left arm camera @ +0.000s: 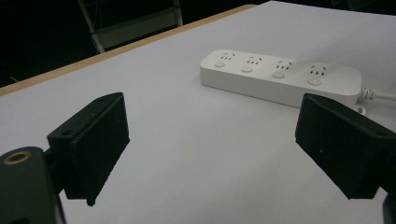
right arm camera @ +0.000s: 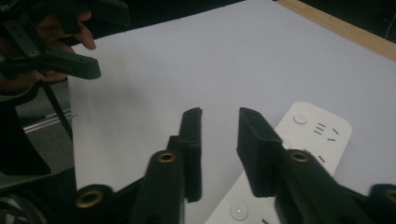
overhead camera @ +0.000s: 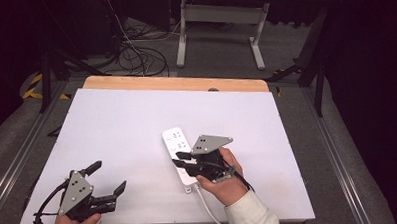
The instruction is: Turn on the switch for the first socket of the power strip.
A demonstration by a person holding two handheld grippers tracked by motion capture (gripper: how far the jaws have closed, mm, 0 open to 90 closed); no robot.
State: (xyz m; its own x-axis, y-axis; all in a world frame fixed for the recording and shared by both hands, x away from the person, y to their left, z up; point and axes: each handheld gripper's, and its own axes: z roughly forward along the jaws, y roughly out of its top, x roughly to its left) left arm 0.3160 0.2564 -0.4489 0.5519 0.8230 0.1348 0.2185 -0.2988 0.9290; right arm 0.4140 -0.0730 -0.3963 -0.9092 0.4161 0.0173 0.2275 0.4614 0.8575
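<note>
Looking down in the high view, the white rectangular plastic power strip lies a little right of centre and below the middle of the frame on the pale white surface, its white cord running off toward the bottom edge. The right claw, held in a hand with a cream sleeve, hovers over the strip's nearer half, its jaws a small way apart with nothing between them. The left claw sits at the lower left of the frame, well apart from the strip, its jaws spread wide and empty.

In the left gripper view, the two black jaws stand far apart at the lower left and lower right, bare surface between them. The power strip lies in the upper right, showing four sockets with round buttons.

In the right gripper view, the jaws rise from the bottom centre with a narrow gap, clamped on nothing. The power strip lies beneath and to the lower right. The left claw shows in the upper left corner.
</note>
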